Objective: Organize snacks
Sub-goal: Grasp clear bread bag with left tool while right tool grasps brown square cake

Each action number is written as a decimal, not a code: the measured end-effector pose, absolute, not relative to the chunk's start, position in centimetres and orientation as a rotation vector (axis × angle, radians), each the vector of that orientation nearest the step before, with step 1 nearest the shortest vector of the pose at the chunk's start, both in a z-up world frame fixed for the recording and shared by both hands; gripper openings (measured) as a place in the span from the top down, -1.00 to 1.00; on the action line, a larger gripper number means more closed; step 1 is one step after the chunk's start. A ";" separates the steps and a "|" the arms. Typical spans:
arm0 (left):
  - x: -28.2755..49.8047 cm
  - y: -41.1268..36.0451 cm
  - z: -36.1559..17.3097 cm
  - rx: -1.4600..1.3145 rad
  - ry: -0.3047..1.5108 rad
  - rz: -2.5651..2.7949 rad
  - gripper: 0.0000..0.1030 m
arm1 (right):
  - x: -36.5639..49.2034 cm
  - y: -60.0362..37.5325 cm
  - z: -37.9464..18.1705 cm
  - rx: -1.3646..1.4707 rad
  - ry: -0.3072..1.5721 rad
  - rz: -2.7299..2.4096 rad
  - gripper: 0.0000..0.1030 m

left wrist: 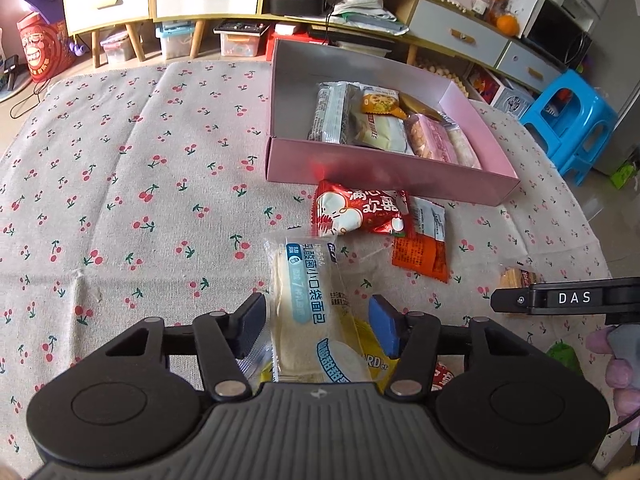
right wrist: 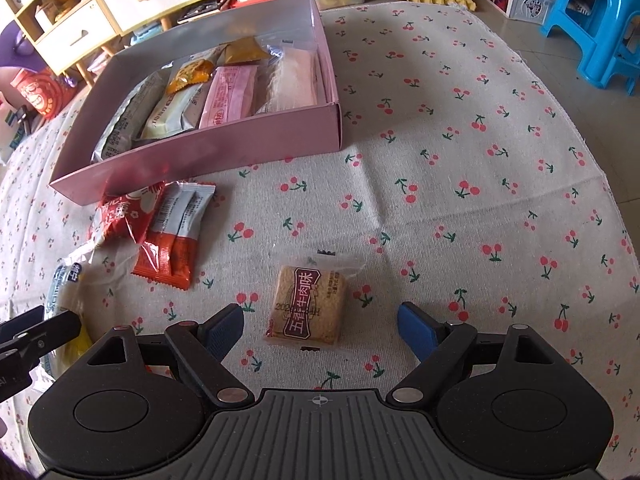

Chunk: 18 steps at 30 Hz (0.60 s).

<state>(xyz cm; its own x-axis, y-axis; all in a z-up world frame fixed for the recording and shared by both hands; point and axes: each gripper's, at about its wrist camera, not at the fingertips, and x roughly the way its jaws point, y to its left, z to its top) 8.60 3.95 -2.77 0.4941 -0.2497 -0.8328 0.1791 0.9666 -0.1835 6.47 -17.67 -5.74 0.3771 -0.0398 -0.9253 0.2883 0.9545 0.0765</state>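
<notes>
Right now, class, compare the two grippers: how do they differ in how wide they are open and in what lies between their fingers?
The left gripper is open only a little wider than a white bread packet, its pads close beside the wrapper; the right gripper is spread much wider, leaving bare cloth either side of a small square biscuit packet. The bread packet is long and pale; the biscuit packet is short and brown. Both grippers are open over the cherry-print tablecloth.

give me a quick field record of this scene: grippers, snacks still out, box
left gripper: open, fingers either side of the white bread packet with blue print
right gripper: open, around the square brown beef-flavour biscuit packet, not touching
loose on cherry-print tablecloth: red cartoon snack bag, orange and white sachet
pink cardboard box: open, several wrapped snacks in a row inside
</notes>
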 end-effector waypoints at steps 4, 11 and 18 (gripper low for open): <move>8.8 4.1 -2.7 -0.080 1.026 -0.250 0.14 | 6.4 -17.0 -5.8 0.193 1.164 -0.217 -0.66; 8.9 4.6 -2.6 -0.110 1.033 -0.235 0.31 | 6.4 -16.3 -5.8 0.151 1.154 -0.220 -0.44; 9.0 4.8 -2.4 -0.136 1.034 -0.222 0.41 | 6.3 -16.5 -5.4 0.154 1.134 -0.222 0.11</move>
